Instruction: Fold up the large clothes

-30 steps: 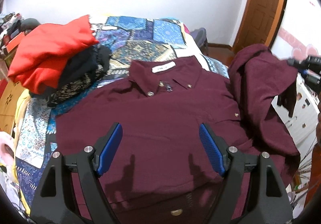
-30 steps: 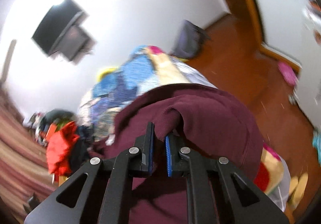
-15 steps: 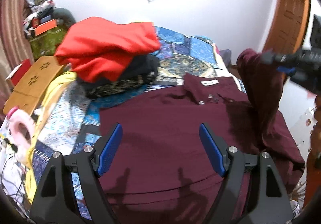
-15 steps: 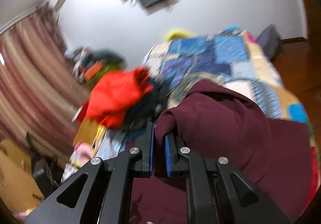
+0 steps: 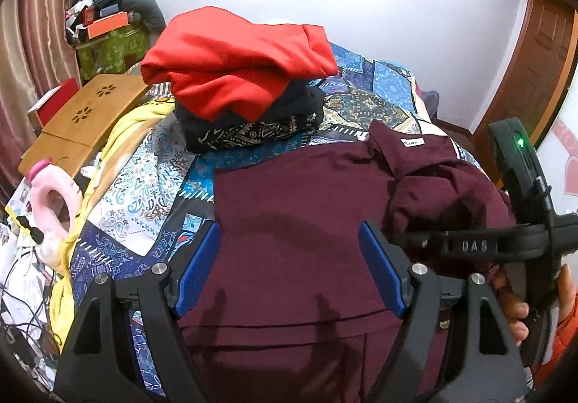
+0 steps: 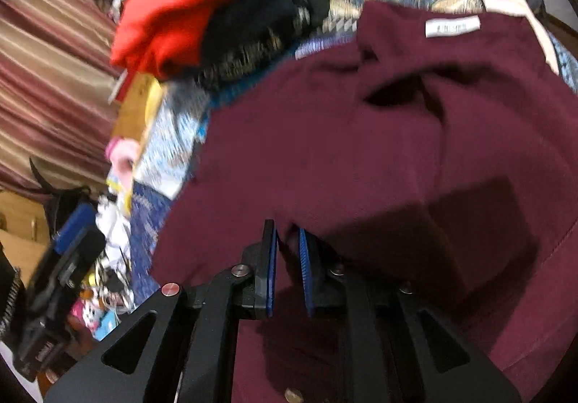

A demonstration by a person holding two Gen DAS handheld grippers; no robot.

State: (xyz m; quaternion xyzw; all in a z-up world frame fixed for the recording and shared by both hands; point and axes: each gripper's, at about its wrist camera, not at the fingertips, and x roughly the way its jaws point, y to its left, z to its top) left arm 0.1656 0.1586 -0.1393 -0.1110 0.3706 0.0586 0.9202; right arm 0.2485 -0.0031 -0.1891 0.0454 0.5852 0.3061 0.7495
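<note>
The left gripper (image 5: 289,271) is a black frame with triangular cut-outs in its two arms, round silver screw heads on top and blue ribbed pads (image 5: 197,274) on the inner faces of its fingers. The right gripper (image 6: 288,271) is built the same way: black arms with triangular openings, silver screws and narrow blue pads (image 6: 271,273). Seen from the left camera, its black body carries raised letters along one bar, a small green light on a curved black housing, and a thin black cable. The hand (image 5: 520,305) holding it wears an orange sleeve (image 5: 558,345).
</note>
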